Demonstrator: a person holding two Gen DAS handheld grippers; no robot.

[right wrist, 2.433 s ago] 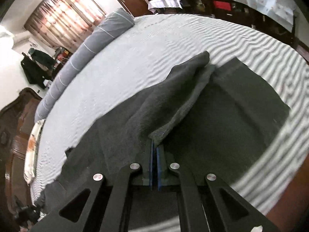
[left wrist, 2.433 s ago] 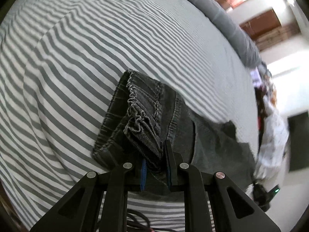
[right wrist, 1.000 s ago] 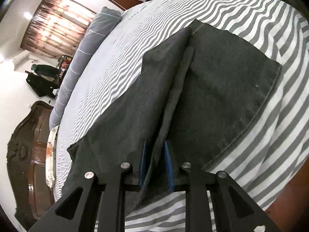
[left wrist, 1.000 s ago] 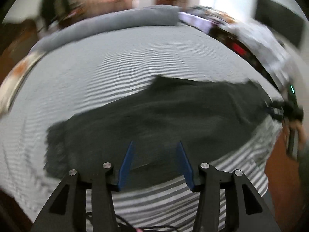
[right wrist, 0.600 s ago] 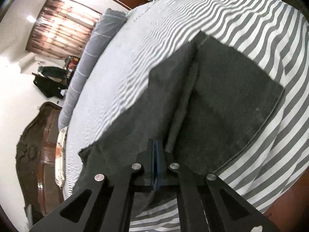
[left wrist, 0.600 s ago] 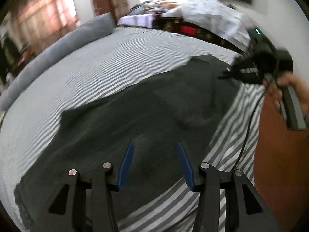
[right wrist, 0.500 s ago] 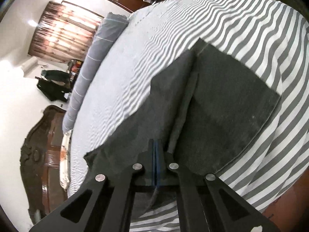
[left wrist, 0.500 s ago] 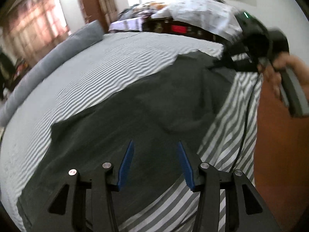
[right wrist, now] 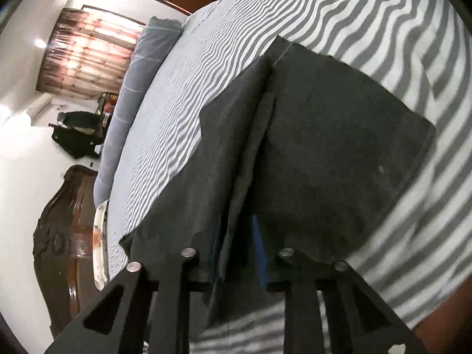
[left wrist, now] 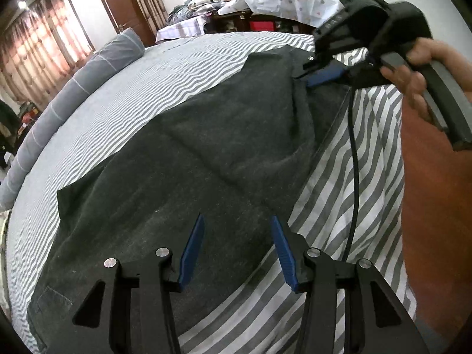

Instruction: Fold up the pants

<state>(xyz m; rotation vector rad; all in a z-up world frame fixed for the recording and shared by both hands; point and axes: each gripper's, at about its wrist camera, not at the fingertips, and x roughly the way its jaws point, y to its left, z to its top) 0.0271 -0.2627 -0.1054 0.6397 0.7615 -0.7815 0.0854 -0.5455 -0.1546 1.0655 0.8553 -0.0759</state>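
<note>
Dark grey pants (left wrist: 183,183) lie spread on the striped bedsheet (left wrist: 183,67). The left gripper (left wrist: 237,247) hovers above them, jaws apart and empty. The right gripper (right wrist: 236,244) is opening, with a raised fabric fold between its jaws.

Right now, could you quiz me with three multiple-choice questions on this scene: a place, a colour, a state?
1. Where do the pants lie? A on the floor; B on the striped bed; C on a chair.
2. What colour are the left tool's pads? A red; B blue; C yellow.
3. How is the left tool? A open, empty; B shut on the pants; C shut on a pillow.
Answers: B, the pants spread over the bed; B, both pads show blue; A, the pads stand apart with nothing between.
</note>
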